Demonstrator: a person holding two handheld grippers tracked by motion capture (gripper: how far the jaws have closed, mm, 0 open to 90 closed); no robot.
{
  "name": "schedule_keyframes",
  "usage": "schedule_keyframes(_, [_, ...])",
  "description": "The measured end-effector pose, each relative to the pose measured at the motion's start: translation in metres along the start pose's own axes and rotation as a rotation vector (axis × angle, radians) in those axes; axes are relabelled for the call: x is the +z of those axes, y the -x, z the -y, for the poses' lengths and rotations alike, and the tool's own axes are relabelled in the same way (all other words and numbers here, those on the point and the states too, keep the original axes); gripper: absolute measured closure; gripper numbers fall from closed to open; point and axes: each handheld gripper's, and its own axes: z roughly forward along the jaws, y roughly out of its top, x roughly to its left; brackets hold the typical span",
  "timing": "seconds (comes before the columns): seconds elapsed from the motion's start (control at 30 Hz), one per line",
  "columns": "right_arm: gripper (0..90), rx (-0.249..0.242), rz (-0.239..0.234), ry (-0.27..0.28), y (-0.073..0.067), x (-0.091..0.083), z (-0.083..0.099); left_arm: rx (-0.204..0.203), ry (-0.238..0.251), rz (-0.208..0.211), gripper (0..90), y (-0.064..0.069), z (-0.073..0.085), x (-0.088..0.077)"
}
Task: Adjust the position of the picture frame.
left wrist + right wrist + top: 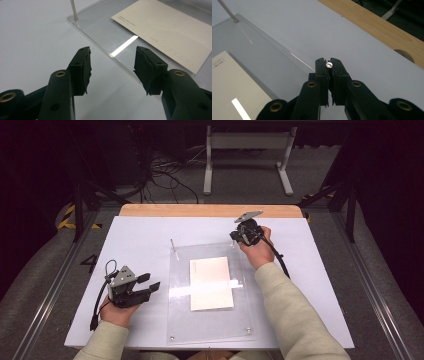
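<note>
Right gripper view: your right gripper (329, 65) pinched a metal pin (329, 65) end-on over the acrylic plate's (262, 67) near corner; your left gripper (112, 67) waited spread, empty.

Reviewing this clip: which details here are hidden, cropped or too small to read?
- Small metal pin in the right gripper, right gripper view: its length below the tip is hidden between the fingers.
- Printed lines on the envelope, left gripper view: too small to read.
- Envelope's far corner, left gripper view: cut off by the right edge.
- Upright pin on the acrylic sheet: top cropped.
</note>
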Motion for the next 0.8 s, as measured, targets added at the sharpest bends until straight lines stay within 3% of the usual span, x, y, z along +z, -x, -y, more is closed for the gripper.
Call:
schedule_keyframes(0.17, [84.9,0.011,0.003,0.001,0.006,-0.020,0.013,0.001,-0.006,0.015,47.5,0.004,-0.003,0.007])
schedule_keyframes(0.2, [84.9,0.013,0.002,0.001,0.006,-0.023,0.016,0.019,-0.006,0.016,47.5,0.004,-0.004,0.008])
schedule_keyframes(0.3, [84.9,0.024,0.002,-0.003,0.008,-0.026,0.023,0.022,-0.011,0.022,47.5,0.006,-0.005,0.010])
schedule_keyframes(0.8, [83.5,0.067,-0.015,-0.017,0.012,-0.012,0.037,0.032,-0.015,0.048,47.4,0.009,-0.007,0.015])
